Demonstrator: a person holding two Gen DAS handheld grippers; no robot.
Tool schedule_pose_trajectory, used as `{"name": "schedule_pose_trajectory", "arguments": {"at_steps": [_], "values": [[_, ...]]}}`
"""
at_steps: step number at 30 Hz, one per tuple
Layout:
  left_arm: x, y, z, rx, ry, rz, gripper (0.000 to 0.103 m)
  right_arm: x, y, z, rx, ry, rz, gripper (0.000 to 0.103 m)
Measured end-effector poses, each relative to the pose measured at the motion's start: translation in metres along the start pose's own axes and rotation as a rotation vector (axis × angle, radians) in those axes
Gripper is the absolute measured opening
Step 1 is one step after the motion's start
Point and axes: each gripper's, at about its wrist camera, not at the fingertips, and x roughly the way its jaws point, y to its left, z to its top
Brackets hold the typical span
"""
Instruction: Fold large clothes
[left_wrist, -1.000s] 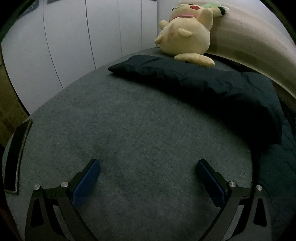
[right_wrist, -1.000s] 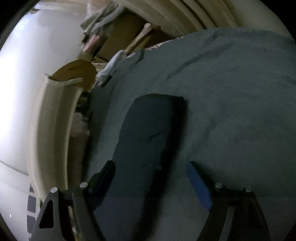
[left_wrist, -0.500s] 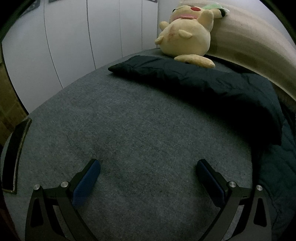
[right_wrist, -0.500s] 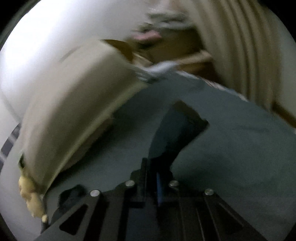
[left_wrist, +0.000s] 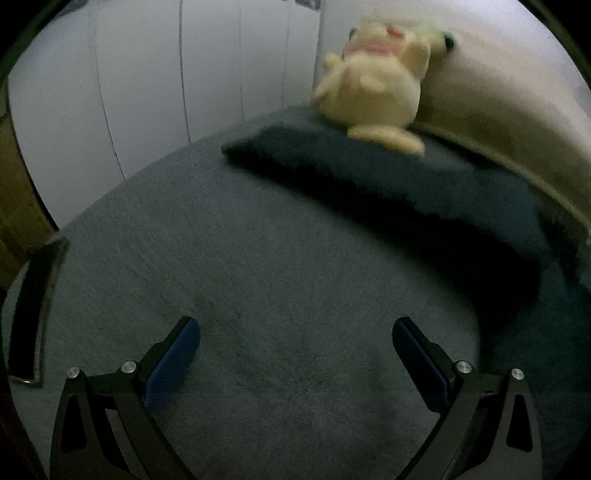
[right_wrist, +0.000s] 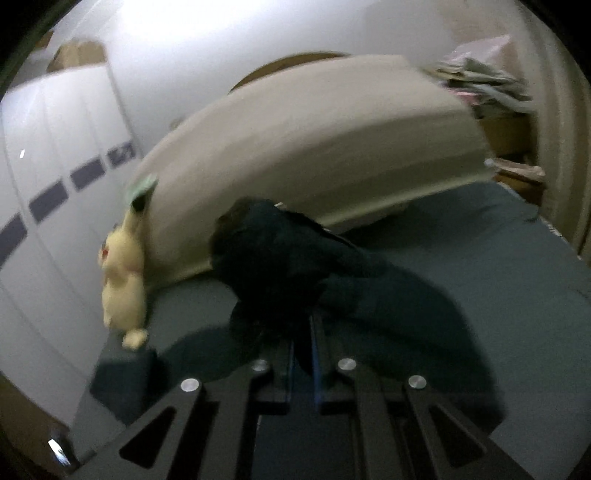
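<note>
The dark navy garment (left_wrist: 388, 184) lies as a long folded strip along the far right of the grey bed (left_wrist: 240, 258). My left gripper (left_wrist: 295, 328) hangs open above bare bed, well short of the garment, with nothing between its blue pads (left_wrist: 173, 362). In the right wrist view my right gripper (right_wrist: 301, 332) is shut on one end of the garment (right_wrist: 280, 251), which rises bunched in front of the fingers, lifted off the bed (right_wrist: 498, 258). Its other end (right_wrist: 122, 380) still rests on the bed at lower left.
A yellow plush toy (left_wrist: 373, 85) leans on the beige headboard (left_wrist: 498, 110) by the garment. White wardrobe doors (left_wrist: 147, 92) stand behind the bed. A dark flat slab (left_wrist: 33, 306) lies at the bed's left edge. Piled clothes (right_wrist: 480, 81) sit beyond the headboard.
My right gripper closed on the garment's end, then swung up and rolled, lifting the cloth off the bed. My left gripper rose slightly and stayed open.
</note>
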Motion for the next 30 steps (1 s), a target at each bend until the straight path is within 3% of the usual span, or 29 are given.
{"name": "schedule_pose_trajectory", "arguments": {"at_steps": [3,5,9,13,15,17,18,19,21,24,27,30], "values": [[-0.037,-0.013,0.016,0.008,-0.075,-0.087,0.103,0.028,0.027,-0.03,-0.044,0.055,0.003,0.008],[-0.052,-0.03,0.026,0.036,-0.082,-0.17,0.103,0.046,0.037,-0.05,-0.074,0.097,0.0,0.008],[-0.062,-0.091,0.041,0.089,0.013,-0.426,0.103,0.084,0.058,-0.082,-0.183,0.226,0.003,0.015],[-0.056,-0.152,0.041,0.165,0.098,-0.543,0.103,0.093,0.063,-0.107,-0.237,0.303,-0.01,0.024],[-0.046,-0.179,0.038,0.203,0.142,-0.57,0.103,0.091,0.064,-0.113,-0.238,0.317,0.029,0.028],[-0.028,-0.201,0.034,0.189,0.222,-0.603,0.103,0.085,0.063,-0.111,-0.235,0.313,0.055,0.043],[-0.021,-0.21,0.03,0.174,0.261,-0.608,0.103,0.081,0.063,-0.112,-0.25,0.31,0.069,0.09],[-0.017,-0.214,0.027,0.163,0.284,-0.611,0.103,0.084,0.066,-0.113,-0.261,0.321,0.089,0.103],[-0.004,-0.22,0.023,0.121,0.333,-0.628,0.103,0.094,0.074,-0.115,-0.28,0.342,0.08,0.103],[0.0,-0.214,0.02,0.068,0.322,-0.614,0.103,0.101,0.07,-0.119,-0.28,0.329,0.086,0.103],[-0.005,-0.21,0.015,0.069,0.326,-0.609,0.103,0.089,0.057,-0.12,-0.207,0.281,0.126,0.103],[-0.005,-0.215,0.009,0.031,0.374,-0.659,0.103,0.06,0.029,-0.12,-0.086,0.193,0.184,0.103]]}}
